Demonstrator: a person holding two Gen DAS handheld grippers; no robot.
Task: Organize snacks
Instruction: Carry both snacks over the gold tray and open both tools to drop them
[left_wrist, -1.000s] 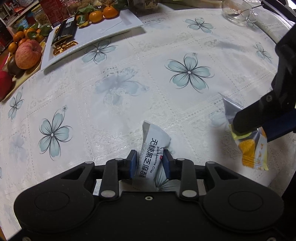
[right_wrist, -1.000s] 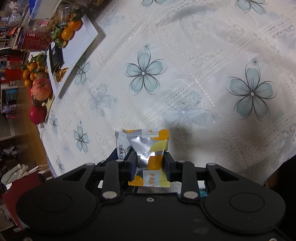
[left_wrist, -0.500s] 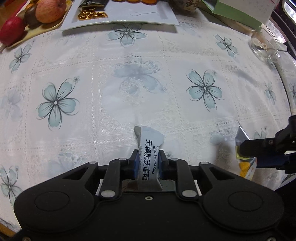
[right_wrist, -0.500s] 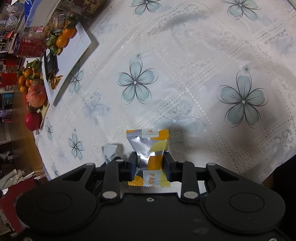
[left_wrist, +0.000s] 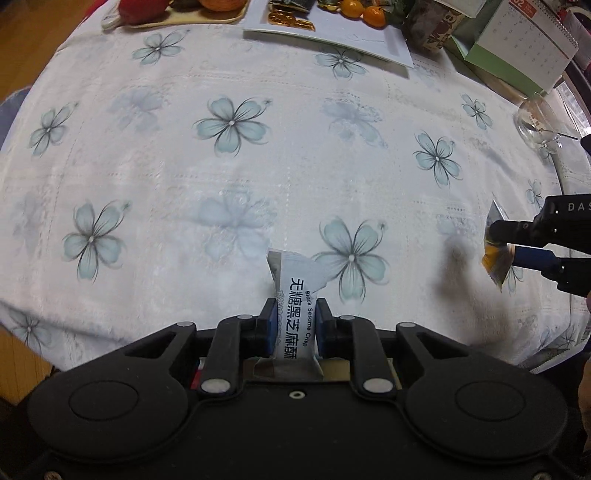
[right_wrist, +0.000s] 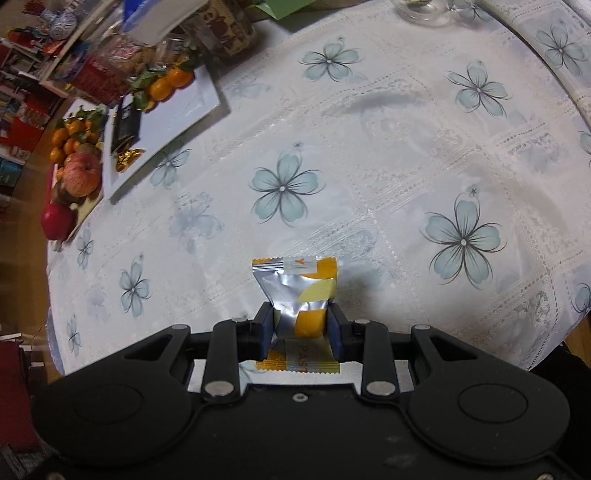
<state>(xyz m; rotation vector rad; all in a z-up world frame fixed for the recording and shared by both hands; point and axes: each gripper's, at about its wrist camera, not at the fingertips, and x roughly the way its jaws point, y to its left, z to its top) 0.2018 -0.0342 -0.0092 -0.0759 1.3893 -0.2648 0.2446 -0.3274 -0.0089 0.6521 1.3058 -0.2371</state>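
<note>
The left gripper (left_wrist: 295, 314) is clamped on a white black-sesame-crisp packet (left_wrist: 296, 301), which stands lengthwise between the blue pads; its upper crimped end juts beyond the fingertips, its lower end lies back toward the gripper body, and it is lifted clear of the flower-printed tablecloth (left_wrist: 229, 192). The right gripper (right_wrist: 300, 321) pinches a silver-and-orange snack packet (right_wrist: 301, 286) at its waist, so that the foil flares out above the pads and the printed bottom seam spreads below them; this packet too hangs above the cloth. Seen from the left wrist, the right gripper (left_wrist: 496, 245) enters from the right edge, level with the left gripper's fingertips and well apart from them, with its packet (left_wrist: 495, 258) edge-on between its fingers. Far ahead of both grippers, at the table's far rim, lies a white rectangular tray (right_wrist: 184, 118) carrying mandarins (right_wrist: 168, 83), a dark packet (right_wrist: 127, 125) and gold-wrapped sweets (right_wrist: 127, 157). Beside the tray a fruit board (right_wrist: 86, 205) holds an apple (right_wrist: 83, 173) and more mandarins. A glass bowl (left_wrist: 535, 125) and a desk calendar (left_wrist: 517, 44) stand ahead and to the right of the left gripper. Only open cloth lies between the grippers and the tray.
</note>
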